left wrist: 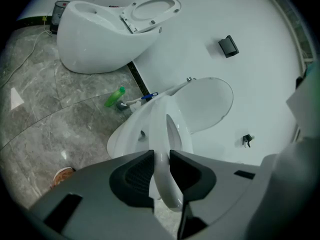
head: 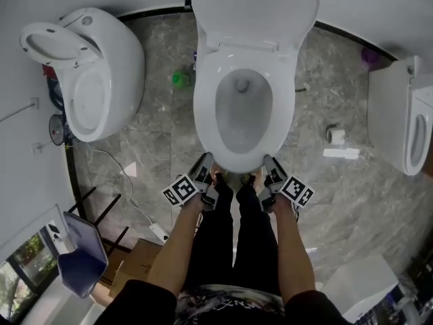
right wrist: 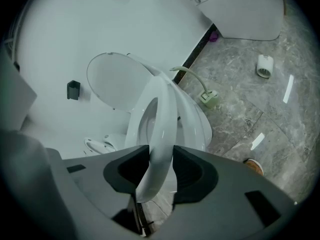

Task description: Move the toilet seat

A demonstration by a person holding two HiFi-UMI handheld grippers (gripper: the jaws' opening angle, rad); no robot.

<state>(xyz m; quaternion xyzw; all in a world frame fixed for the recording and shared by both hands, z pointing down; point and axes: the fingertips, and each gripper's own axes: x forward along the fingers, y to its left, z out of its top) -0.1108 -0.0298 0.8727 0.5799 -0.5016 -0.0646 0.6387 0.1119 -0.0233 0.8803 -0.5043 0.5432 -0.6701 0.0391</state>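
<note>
Left hand-held gripper [head: 206,161]: jaws clamped on the toilet seat [head: 202,110], at its front rim
Right hand-held gripper [head: 268,161]: clamped on the same rim
Toilet seat: over the bowl [head: 242,110], lid [head: 254,9] raised behind

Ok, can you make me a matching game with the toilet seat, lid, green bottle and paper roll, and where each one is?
Things: 1 toilet seat; 2 lid; 3 green bottle; 4 paper roll.
Places: A floor, right of the toilet bowl; B tipped up, open; C floor, left of the toilet bowl; D pinched by the left hand-held gripper and right hand-held gripper.
Pairs: 1-D; 2-B; 3-C; 4-A.
</note>
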